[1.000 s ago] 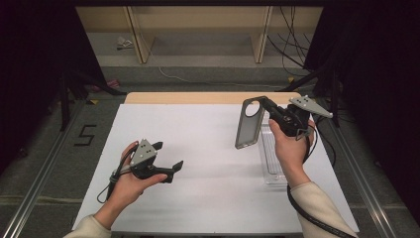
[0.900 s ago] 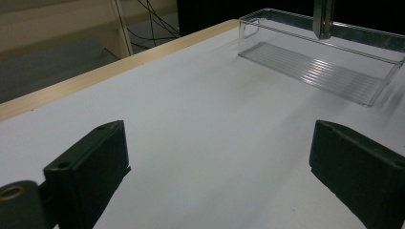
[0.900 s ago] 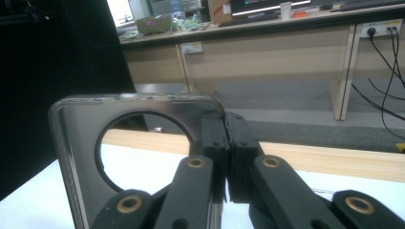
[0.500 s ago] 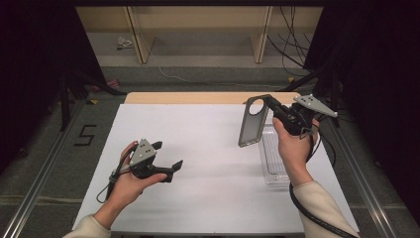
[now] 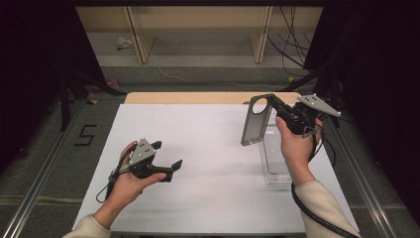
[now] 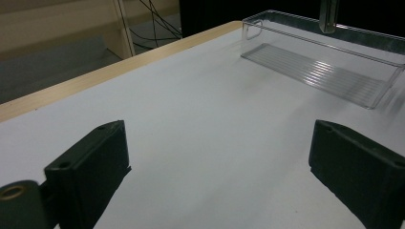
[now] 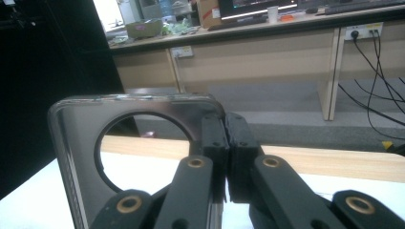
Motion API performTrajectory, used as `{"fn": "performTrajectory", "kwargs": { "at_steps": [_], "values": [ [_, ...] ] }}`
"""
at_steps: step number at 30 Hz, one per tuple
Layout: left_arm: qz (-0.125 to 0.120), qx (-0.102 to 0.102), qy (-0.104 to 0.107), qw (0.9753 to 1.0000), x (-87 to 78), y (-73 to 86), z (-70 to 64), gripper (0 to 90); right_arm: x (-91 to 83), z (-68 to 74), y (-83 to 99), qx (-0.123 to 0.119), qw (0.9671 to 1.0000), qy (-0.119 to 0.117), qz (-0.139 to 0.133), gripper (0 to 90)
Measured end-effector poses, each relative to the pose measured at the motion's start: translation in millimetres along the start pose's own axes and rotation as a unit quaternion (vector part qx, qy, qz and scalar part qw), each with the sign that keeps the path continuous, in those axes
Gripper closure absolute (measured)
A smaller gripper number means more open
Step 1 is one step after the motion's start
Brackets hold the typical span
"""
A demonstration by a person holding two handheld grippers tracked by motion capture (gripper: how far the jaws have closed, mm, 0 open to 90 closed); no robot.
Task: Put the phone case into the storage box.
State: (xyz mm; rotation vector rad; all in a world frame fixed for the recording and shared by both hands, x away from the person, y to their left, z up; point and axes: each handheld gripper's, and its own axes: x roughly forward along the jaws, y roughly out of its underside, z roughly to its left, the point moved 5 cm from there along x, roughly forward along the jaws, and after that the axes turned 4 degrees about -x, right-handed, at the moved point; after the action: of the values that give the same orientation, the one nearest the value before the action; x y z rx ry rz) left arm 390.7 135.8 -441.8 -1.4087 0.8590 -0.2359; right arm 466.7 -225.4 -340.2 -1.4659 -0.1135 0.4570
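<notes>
A dark grey phone case with a round camera hole hangs in the air over the table's right side. My right gripper is shut on its top edge beside the hole. In the right gripper view the case stands to the left of the closed gripper. My left gripper rests low at the table's front left, open, with nothing between its jaws. In the left gripper view the gripper spans bare white table, and the case's lower end hangs above the tray.
A clear plastic tray lies lengthwise on the white table at the right, under and in front of the raised case; it also shows as the tray far right. Cables and shelf legs stand on the floor beyond the table's wooden far edge.
My right gripper has carried the phone case a little higher and to the right, farther above the tray. The left gripper has stayed in place, open.
</notes>
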Motion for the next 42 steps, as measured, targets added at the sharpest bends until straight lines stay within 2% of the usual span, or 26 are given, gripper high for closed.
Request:
{"fn": "performTrajectory", "kwargs": {
  "at_steps": [18,33,42],
  "values": [
    [-0.001,-0.001,0.001,1.0,0.2,-0.4,-1.0,5.9,-3.2,-9.7,-3.3,0.001,0.9999,0.013,-0.005,88.4],
    [-0.002,-0.002,0.001,1.0,-0.2,-1.0,0.2,6.0,-9.1,-26.5,-8.4,0.013,0.9993,0.034,-0.014,88.4],
    [-0.001,-0.001,0.004,1.0,0.9,-0.4,-2.0,6.0,-10.0,-30.9,-7.8,0.009,0.9989,0.043,-0.013,88.4]
  ]
}}
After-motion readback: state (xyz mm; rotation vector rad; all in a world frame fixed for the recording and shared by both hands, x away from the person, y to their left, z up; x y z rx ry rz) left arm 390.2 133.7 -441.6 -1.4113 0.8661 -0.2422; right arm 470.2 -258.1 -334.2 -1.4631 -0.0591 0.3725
